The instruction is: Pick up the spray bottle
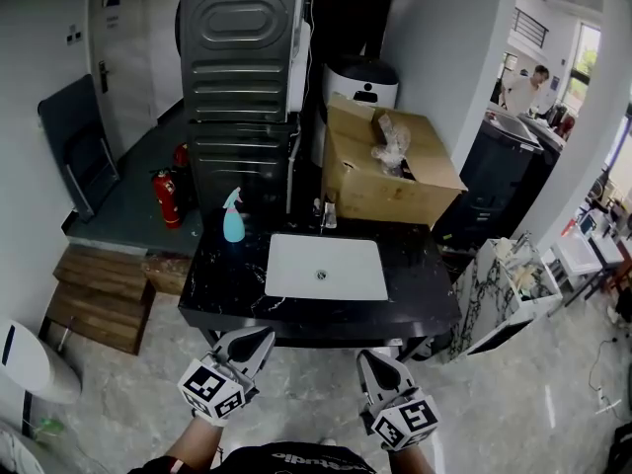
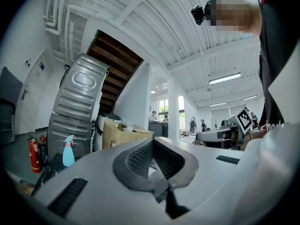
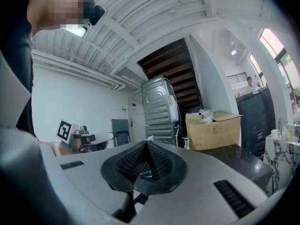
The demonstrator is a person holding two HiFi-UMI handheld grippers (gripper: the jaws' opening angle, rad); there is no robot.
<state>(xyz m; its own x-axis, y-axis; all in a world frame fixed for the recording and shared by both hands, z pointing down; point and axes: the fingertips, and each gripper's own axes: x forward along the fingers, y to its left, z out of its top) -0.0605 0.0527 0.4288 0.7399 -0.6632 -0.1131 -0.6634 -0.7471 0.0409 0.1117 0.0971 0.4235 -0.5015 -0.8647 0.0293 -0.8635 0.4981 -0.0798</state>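
Note:
The spray bottle (image 1: 233, 217), pale blue with a pink trigger, stands upright at the back left of the black marble counter (image 1: 227, 289), left of the white sink (image 1: 326, 267). My two grippers hang side by side just in front of the counter's near edge, well short of the bottle. The left gripper (image 1: 259, 336) is shut with nothing in it, and so is the right gripper (image 1: 367, 356). In the left gripper view the bottle (image 2: 68, 151) shows far off at the left, beyond the closed jaws (image 2: 152, 142). The right gripper view shows its closed jaws (image 3: 147, 145) pointing at the counter.
A cardboard box (image 1: 390, 166) sits at the counter's back right, with a tap (image 1: 327, 213) behind the sink. A grey metal appliance (image 1: 242, 77) rises behind the bottle. A red fire extinguisher (image 1: 167, 197) and wooden steps (image 1: 99, 294) are on the left. A person (image 1: 523, 87) stands far off.

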